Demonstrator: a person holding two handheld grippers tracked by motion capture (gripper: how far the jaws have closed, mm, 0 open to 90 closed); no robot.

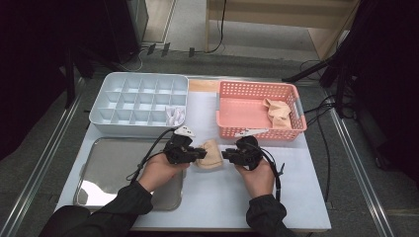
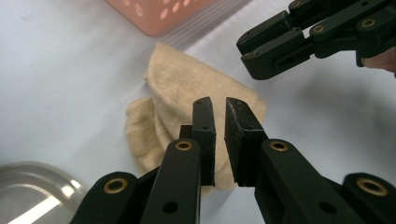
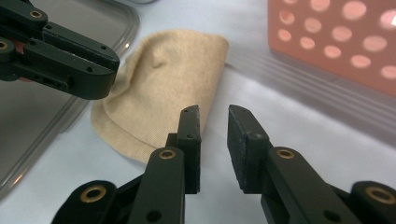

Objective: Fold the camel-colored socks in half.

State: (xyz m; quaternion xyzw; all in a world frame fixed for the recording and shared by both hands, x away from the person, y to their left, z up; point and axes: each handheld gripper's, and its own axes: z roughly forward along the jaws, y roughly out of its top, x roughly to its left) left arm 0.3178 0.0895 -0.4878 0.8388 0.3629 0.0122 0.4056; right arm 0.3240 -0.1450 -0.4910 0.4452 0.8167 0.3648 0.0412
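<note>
A folded beige cloth lies on the white tabletop between the two grippers. My left gripper points right at the cloth's left edge, and my right gripper points left at its right edge. In the left gripper view, the jaws of the left gripper hover over the cloth, parted by a narrow gap with nothing in it. In the right gripper view, the right gripper stands slightly open and empty beside the cloth. Neither gripper holds the cloth.
A pink perforated basket stands just behind the grippers and holds another beige cloth. A white divided tray at the back left has a white item in one compartment. A metal tray lies under the left forearm.
</note>
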